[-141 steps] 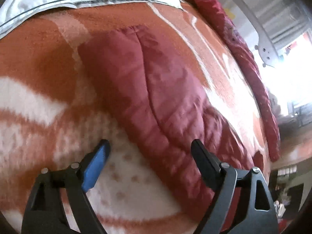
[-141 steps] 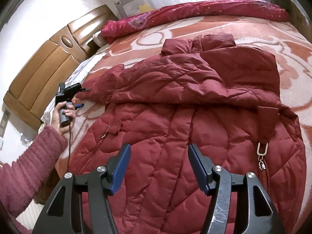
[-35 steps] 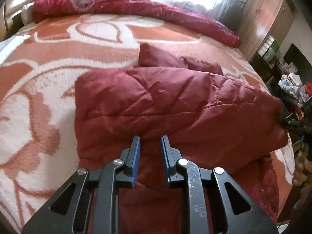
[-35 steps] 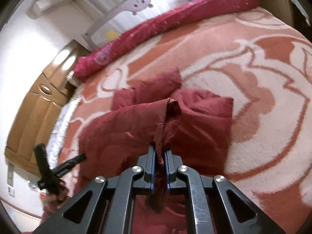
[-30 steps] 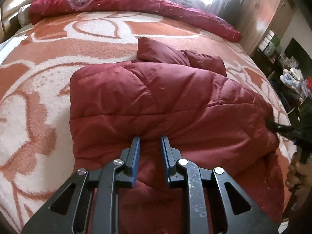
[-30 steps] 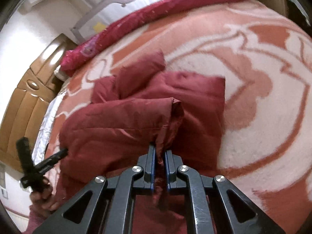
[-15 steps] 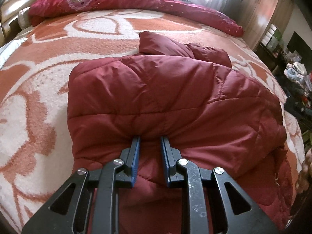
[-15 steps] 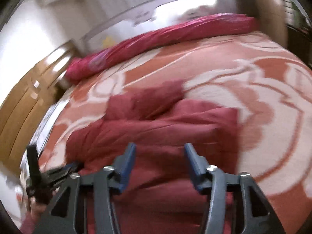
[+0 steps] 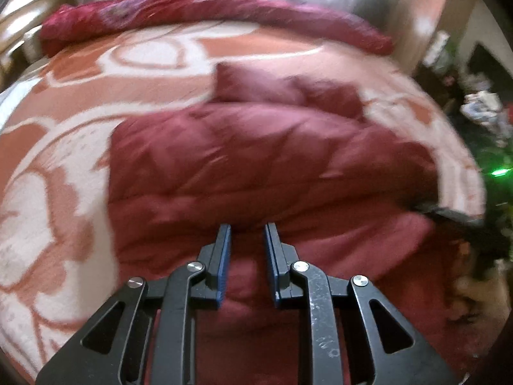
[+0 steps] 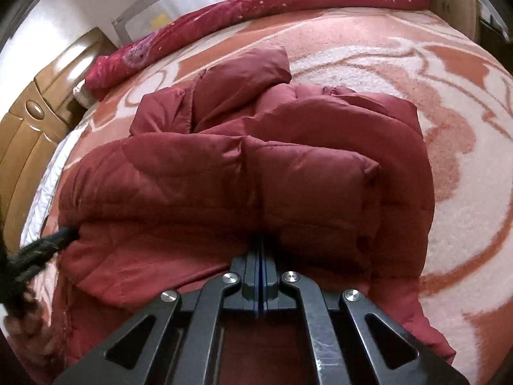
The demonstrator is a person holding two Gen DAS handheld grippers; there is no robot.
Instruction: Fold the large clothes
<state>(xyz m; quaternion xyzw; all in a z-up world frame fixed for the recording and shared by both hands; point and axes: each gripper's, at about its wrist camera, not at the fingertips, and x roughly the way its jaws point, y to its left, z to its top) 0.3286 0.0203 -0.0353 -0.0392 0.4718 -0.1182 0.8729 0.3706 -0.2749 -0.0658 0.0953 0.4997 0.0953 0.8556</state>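
A dark red quilted jacket (image 9: pixel 256 160) lies folded on the bed, its hood end toward the far side. My left gripper (image 9: pixel 247 228) is shut on a bunched fold at the jacket's near edge, with cloth filling the narrow gap. It also shows as a dark blur (image 10: pixel 48 243) at the jacket's left edge in the right wrist view. My right gripper (image 10: pixel 260 240) points down at the folded jacket (image 10: pixel 256 176). Its jaws are closing and stand pressed together, tips against the folded edge, with no cloth showing between them. It appears blurred (image 9: pixel 449 215) in the left wrist view.
An orange and white patterned blanket (image 9: pixel 64 160) covers the bed (image 10: pixel 465 160). A rolled red quilt (image 10: pixel 288 0) lies along the far edge. A wooden headboard (image 10: pixel 29 118) and a white sheet (image 10: pixel 45 199) are at the left. Cluttered furniture (image 9: pixel 481 109) stands past the bed's right side.
My right gripper let go of the lifted jacket fold, opened wide, then came down and shut at the folded edge. The fold now lies flat. My left gripper kept its grip.
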